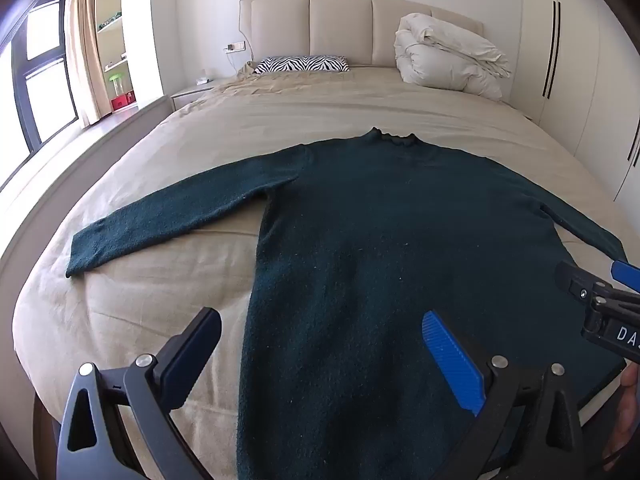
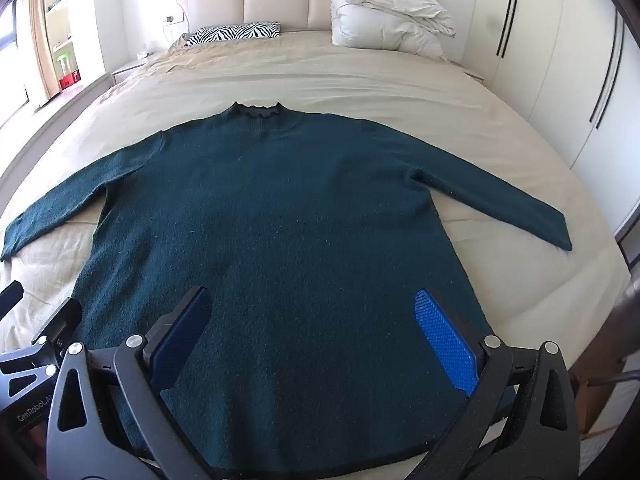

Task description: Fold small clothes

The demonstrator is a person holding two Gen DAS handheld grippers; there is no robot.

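Observation:
A dark green long-sleeved sweater (image 1: 384,248) (image 2: 280,216) lies flat on the beige bed (image 1: 280,120) (image 2: 320,80), collar toward the headboard, both sleeves spread out to the sides. My left gripper (image 1: 320,320) hangs open above the sweater's lower left part, one finger over the sheet and one over the knit. My right gripper (image 2: 312,300) is open too, above the lower middle of the sweater near its hem. Neither holds anything. The right gripper (image 1: 592,292) shows at the right edge of the left wrist view, and the left gripper (image 2: 36,320) at the left edge of the right wrist view.
A folded white duvet (image 1: 448,56) (image 2: 384,20) and a zebra-patterned pillow (image 1: 300,65) (image 2: 236,34) lie by the padded headboard (image 1: 340,28). White wardrobe doors (image 1: 580,80) line the right side. A window (image 1: 36,80), curtain and shelves stand at left.

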